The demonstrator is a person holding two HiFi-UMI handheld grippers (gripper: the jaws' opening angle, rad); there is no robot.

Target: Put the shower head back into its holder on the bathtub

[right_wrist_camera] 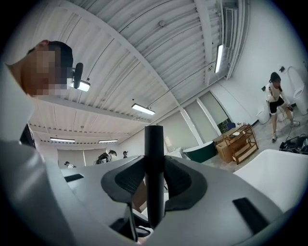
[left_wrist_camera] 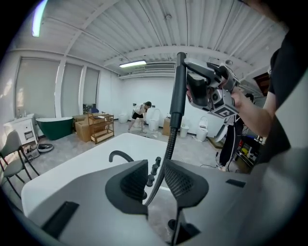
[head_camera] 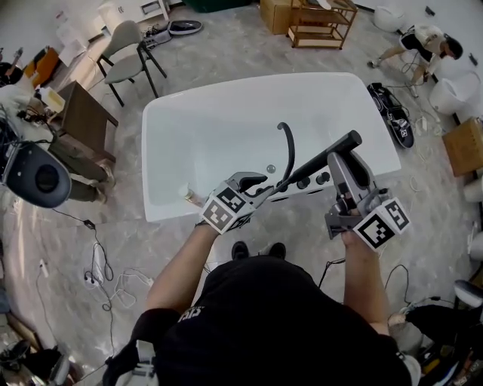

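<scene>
**A:** Starting from the left, what do you have?

**B:** My left claw [left_wrist_camera: 156, 181] stands spread above the near rim of the bathtub [head_camera: 170, 197]. The hose [left_wrist_camera: 171, 134] runs up between its pads, loose, brushing the right one at most.

**A:** And the shower head?

**B:** The shower head [head_camera: 326, 157] is a black wand, up in the air, slanting from near left to far right. My right claw [right_wrist_camera: 154, 185] pinches it across its length, so that is the hand carrying it.

**A:** Which way is the holder?

**B:** Down and left of the right claw, I judge, among the black knobs [head_camera: 304, 183] on the near rim. Which fitting is the holder I cannot tell. The wand's hose end points that way.

**A:** Anything in the way?

**B:** The curved spout [head_camera: 286, 142] rises just behind the knobs, and the hose could snag on it. The chair [head_camera: 130, 54] at far left and the wooden rack [head_camera: 321, 22] beyond the bathtub are well apart.
</scene>
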